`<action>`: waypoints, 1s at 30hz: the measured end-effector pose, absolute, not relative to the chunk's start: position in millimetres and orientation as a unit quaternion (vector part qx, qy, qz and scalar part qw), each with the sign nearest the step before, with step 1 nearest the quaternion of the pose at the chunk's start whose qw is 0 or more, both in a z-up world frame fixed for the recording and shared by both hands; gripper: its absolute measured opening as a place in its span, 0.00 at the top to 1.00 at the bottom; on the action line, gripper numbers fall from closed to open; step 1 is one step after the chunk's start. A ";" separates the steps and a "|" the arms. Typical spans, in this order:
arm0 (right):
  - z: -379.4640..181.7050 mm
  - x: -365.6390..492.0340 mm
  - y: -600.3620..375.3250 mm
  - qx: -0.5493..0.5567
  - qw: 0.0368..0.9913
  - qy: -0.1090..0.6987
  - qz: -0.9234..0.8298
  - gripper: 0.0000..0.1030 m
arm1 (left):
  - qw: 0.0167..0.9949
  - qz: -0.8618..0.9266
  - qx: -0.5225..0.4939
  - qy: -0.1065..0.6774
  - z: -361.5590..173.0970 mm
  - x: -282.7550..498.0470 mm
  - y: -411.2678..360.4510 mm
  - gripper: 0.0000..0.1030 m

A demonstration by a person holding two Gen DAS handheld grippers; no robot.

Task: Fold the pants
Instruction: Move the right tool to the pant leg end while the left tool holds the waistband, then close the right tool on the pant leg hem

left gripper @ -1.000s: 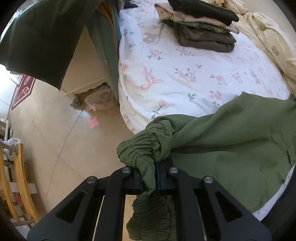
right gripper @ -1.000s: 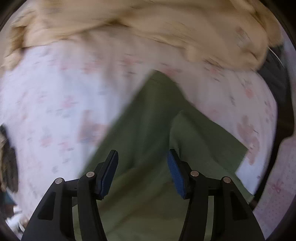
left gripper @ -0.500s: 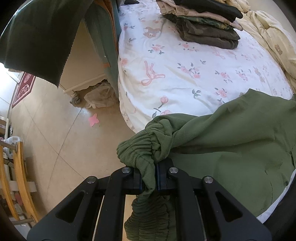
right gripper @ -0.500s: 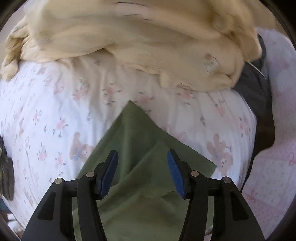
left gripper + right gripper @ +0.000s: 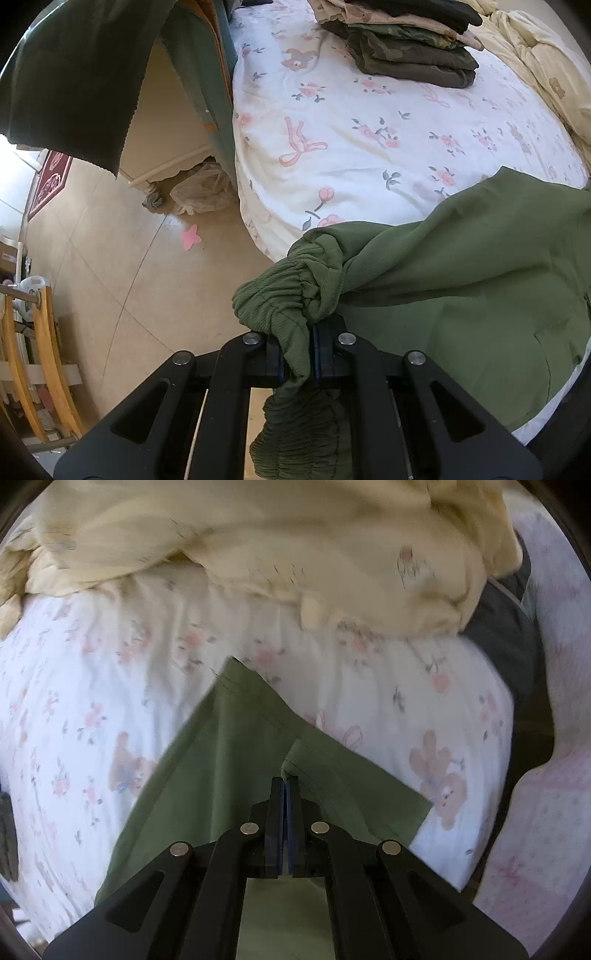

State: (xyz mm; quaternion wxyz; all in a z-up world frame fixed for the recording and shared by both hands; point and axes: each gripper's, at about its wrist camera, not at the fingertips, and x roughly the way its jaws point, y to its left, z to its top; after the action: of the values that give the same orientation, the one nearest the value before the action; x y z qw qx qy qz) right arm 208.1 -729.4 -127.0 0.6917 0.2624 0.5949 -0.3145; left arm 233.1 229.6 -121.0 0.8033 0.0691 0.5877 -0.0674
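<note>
Both grippers downward, clamped on green pants (image 5: 461, 295).

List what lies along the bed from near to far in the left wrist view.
left gripper → green pants → floral bedsheet → stack of folded clothes

The pants (image 5: 461, 295) were plain olive green. The bed sheet (image 5: 351, 147) was white, printed with pink flowers, bows and small bears. The quilt (image 5: 277, 546) was pale cream-yellow. The folded stack (image 5: 406, 44) mixed dark olive, camouflage and tan. The floor (image 5: 110, 277) was beige tile. Both hand-held grippers were black with blue pads.
</note>
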 end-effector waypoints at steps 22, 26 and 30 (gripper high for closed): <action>-100.1 311.1 -721.8 0.135 0.753 0.579 -0.282 0.39 | 0.797 -0.057 0.085 0.596 -129.2 236.9 222.9 0.92; -107.1 303.8 -720.0 0.104 0.744 0.614 -0.245 0.39 | 0.796 -0.057 0.080 0.597 -131.2 237.9 224.3 0.92; -133.0 296.5 -718.9 0.133 0.730 0.636 -0.213 0.39 | 0.795 -0.055 0.084 0.598 -130.8 236.7 223.7 0.92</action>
State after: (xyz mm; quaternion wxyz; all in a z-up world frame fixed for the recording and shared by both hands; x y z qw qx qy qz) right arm 296.5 -718.9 -133.0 0.7300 0.1330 0.6356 -0.2131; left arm 236.7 223.7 -130.8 0.7953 0.0840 0.5978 -0.0550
